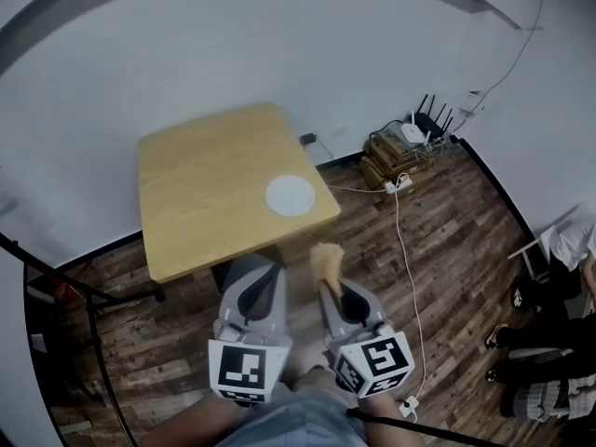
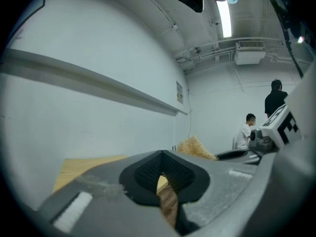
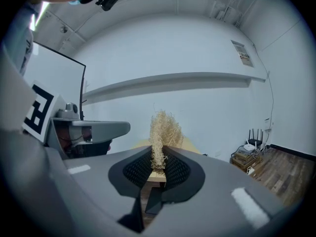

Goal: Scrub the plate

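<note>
Plate [image 1: 290,196] lies on table [image 1: 205,194], ahead of right gripper [image 1: 329,287] fingers [image 1: 354,307] clamping scrubber [image 1: 326,261].

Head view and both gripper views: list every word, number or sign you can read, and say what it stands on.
Wall notice: printed, but too small to read.
Left marker cube: black-and-white square pattern only, no words.
Right marker cube: the same, a pattern only.
Nothing else carries readable text.

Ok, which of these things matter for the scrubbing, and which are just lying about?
For the job: white plate; straw-like scrubber, clamped in the right gripper; left gripper, shut and empty.
Lying about: router; stacked boxes; power strip.
</note>
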Available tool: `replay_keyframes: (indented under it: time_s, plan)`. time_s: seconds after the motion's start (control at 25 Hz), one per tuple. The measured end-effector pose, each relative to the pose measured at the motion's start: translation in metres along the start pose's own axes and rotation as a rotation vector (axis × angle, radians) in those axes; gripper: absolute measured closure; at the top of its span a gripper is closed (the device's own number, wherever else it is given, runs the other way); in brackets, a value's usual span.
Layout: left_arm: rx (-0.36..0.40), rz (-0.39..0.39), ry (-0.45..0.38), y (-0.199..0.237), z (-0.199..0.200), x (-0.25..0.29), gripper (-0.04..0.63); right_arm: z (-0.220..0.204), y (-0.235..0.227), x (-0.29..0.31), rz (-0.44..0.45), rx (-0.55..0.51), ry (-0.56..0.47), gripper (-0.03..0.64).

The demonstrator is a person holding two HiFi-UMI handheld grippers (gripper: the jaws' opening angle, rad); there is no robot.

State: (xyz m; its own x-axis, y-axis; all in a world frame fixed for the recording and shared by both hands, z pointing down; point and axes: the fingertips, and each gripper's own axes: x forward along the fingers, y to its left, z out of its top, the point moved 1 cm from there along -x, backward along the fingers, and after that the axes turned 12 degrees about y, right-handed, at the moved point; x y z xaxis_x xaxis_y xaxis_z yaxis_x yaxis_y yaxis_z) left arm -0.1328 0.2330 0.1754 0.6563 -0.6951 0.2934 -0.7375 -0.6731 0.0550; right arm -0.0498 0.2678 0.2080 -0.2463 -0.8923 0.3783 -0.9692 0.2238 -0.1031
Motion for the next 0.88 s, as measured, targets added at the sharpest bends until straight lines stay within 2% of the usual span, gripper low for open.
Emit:
replay_keyframes:
  time_s: [0.2,0.44,0.64,0.88]
  plan:
    - [-0.001,-0.004,0.032,-0.003,-0.004,0.026,0.575,0.002,-0.022,0.010,-0.007,0.006,0.006,0.568]
    - [0.011,0.029,0.100,-0.006,-0.009,0.085,0.575,0.005,-0.076,0.042,0.007,0.011,0.019,0.568]
    - [0.053,0.084,0.173,-0.001,-0.012,0.144,0.575,0.015,-0.132,0.088,0.071,0.035,0.043,0.568]
    - [-0.007,0.181,0.219,0.002,0.005,0.210,0.575,0.036,-0.186,0.136,0.199,0.038,0.070,0.568]
